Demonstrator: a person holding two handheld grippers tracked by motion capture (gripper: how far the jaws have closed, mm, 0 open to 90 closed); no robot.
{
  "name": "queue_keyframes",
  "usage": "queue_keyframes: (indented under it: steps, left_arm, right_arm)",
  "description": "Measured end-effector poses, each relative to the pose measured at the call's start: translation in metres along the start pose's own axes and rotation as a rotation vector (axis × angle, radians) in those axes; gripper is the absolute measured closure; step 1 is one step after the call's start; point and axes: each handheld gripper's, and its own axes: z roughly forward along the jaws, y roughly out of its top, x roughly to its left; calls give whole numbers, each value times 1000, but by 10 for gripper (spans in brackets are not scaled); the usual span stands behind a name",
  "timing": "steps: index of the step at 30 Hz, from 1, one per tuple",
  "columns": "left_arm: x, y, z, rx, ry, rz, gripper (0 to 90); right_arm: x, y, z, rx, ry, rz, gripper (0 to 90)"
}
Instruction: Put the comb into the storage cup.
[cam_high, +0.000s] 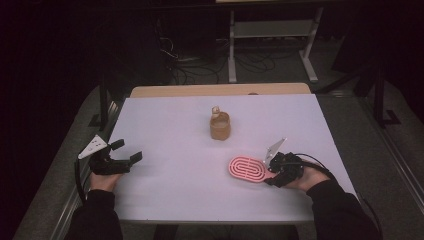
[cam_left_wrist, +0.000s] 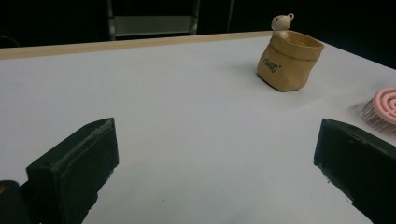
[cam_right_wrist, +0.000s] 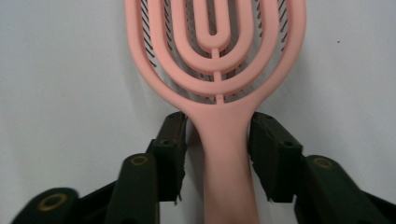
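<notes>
White table (cam_high: 165, 125), dark room. Right gripper (cam_right_wrist: 217, 140) jaws narrow, flanking pink brush (cam_right_wrist: 215, 56) handle, small gaps remaining. Left gripper (cam_left_wrist: 215, 154) wide, empty. Risk: off-centre closure swivels brush toward 9 o'clock.

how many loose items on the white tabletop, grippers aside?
2. A pink hairbrush lies bristles-down at the near right, its handle between the right gripper's jaws. A tan bag-shaped pot with a small bear figure on its rim stands mid-table, farther back. None seems hidden.

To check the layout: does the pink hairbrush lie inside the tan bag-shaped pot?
No, the pink hairbrush lies flat on the white table, apart from the tan pot.
</notes>
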Motion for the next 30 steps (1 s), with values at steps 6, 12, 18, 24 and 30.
queue_keyframes:
  steps: [6, 12, 18, 24, 30]
  left_arm:
    - [0, 0, 0, 1, 0, -1, 0]
    - [0, 0, 0, 2, 0, -1, 0]
    - [0, 0, 1, 6, -1, 1, 0]
    - [0, 0, 1, 6, -1, 2, 0]
    - [0, 0, 1, 8, -3, 3, 0]
  right_arm:
    - [1, 1, 2, 4, -3, -12, 636]
    - [2, 1, 2, 0, -10, -16, 649]
    - [2, 2, 1, -14, -9, 4, 656]
    - [2, 6, -6, -57, -15, 14, 661]
    - [1, 10, -14, -95, -15, 19, 665]
